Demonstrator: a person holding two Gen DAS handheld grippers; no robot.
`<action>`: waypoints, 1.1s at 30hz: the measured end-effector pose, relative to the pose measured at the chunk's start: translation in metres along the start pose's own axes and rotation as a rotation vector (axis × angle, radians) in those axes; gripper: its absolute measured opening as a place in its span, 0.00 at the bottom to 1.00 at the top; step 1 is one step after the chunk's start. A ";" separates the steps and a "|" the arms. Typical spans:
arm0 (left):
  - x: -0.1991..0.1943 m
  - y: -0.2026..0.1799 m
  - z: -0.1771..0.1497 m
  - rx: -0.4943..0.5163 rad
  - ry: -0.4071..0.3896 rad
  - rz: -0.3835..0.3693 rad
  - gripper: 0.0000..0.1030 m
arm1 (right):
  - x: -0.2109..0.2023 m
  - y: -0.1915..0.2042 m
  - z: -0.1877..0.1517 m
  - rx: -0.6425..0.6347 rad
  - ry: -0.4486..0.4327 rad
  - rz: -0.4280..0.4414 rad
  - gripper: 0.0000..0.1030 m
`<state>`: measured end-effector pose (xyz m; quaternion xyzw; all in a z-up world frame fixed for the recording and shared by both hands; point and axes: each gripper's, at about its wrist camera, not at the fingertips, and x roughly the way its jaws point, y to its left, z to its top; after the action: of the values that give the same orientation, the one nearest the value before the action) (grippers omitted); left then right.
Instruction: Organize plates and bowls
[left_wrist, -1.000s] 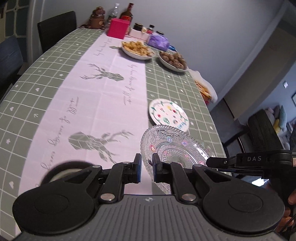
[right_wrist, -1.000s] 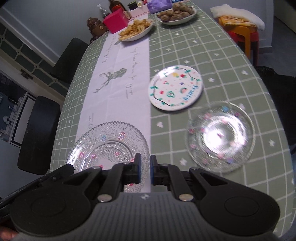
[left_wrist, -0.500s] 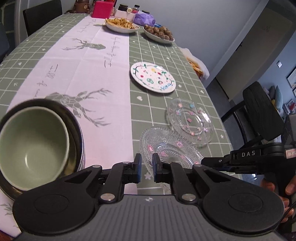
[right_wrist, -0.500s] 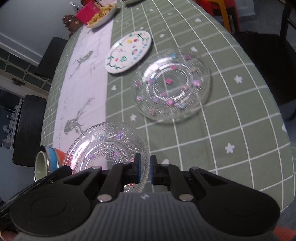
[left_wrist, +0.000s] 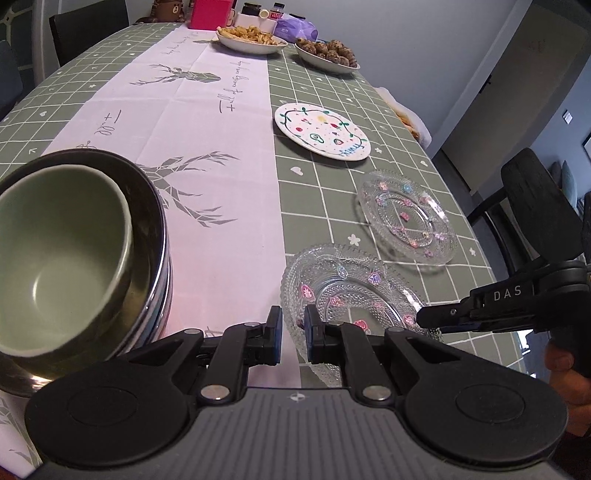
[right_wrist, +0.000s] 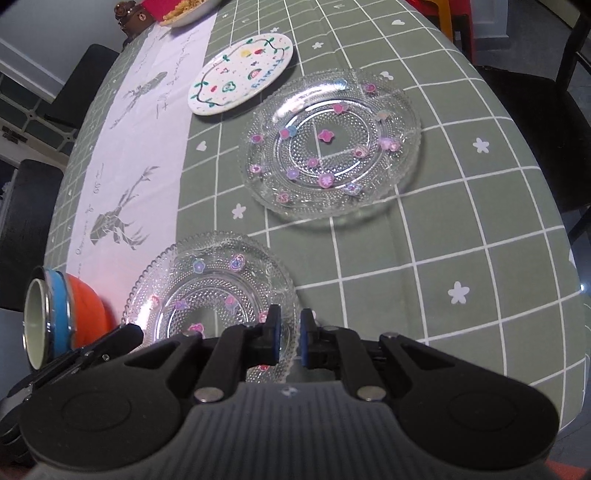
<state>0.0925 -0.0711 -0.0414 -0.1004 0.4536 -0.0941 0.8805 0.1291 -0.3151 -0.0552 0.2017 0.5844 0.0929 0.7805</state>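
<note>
Both grippers carry one clear glass plate (left_wrist: 343, 295) with coloured flower dots, low over the table's near end. My left gripper (left_wrist: 293, 332) is shut on its left rim. My right gripper (right_wrist: 290, 339) is shut on the plate (right_wrist: 210, 288) at the opposite rim, and its tip (left_wrist: 424, 319) reaches in from the right in the left wrist view. A matching glass plate (right_wrist: 328, 144) lies on the green cloth just beyond. A white painted plate (right_wrist: 240, 74) lies farther off. Nested bowls (left_wrist: 62, 251), a green one innermost, stand left of the held plate.
Two bowls of food (left_wrist: 251, 38) (left_wrist: 327, 55), a pink box (left_wrist: 208, 13) and jars stand at the table's far end. Dark chairs (left_wrist: 535, 206) stand along the right edge. A white runner (left_wrist: 207, 147) runs down the middle. A hand (left_wrist: 565, 369) grips the right tool.
Both grippers have come down toward the table with the glass plate held between them. The bowl stack has come into view on the left, and the second glass plate now looks closer.
</note>
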 end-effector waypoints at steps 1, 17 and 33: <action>0.001 0.000 -0.001 0.005 -0.003 0.005 0.13 | 0.002 0.001 0.000 -0.002 0.003 -0.004 0.09; 0.019 -0.002 -0.011 0.052 -0.008 0.061 0.20 | 0.005 0.008 -0.003 -0.045 -0.023 -0.003 0.15; -0.008 -0.024 -0.019 0.138 -0.138 0.085 0.60 | -0.011 0.030 -0.016 -0.222 -0.094 -0.014 0.37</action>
<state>0.0704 -0.0941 -0.0399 -0.0263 0.3881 -0.0808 0.9177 0.1131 -0.2888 -0.0365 0.1141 0.5349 0.1419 0.8251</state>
